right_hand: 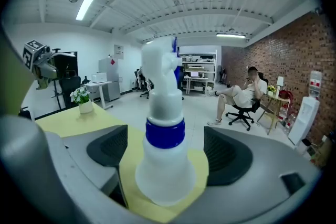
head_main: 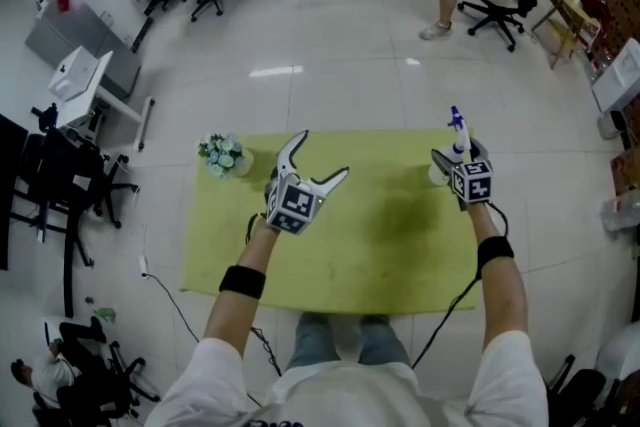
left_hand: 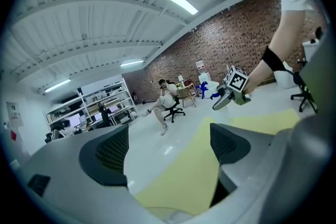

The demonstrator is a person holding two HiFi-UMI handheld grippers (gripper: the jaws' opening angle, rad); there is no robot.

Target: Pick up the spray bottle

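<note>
Fingers [left_hand: 107, 155] of the left gripper [head_main: 322, 155] stand apart, empty, above the yellow table [head_main: 380, 245]. Right gripper [head_main: 458, 158] likewise spread, flanking the spray bottle [right_hand: 164, 113], upright near the table's far right corner, gaps either side.

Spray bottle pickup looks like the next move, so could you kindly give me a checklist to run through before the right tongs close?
1. Spray bottle stands between the jaws of the right tongs: ok.
2. Right jaws apart, with a gap on either side of the bottle: ok.
3. Bottle upright on the yellow table: ok.
4. Left tongs open, empty and away from the bottle: ok.
5. Flower pot out of the way, at the table's other end: ok.
6. How full or heavy the bottle is: cannot tell.
</note>
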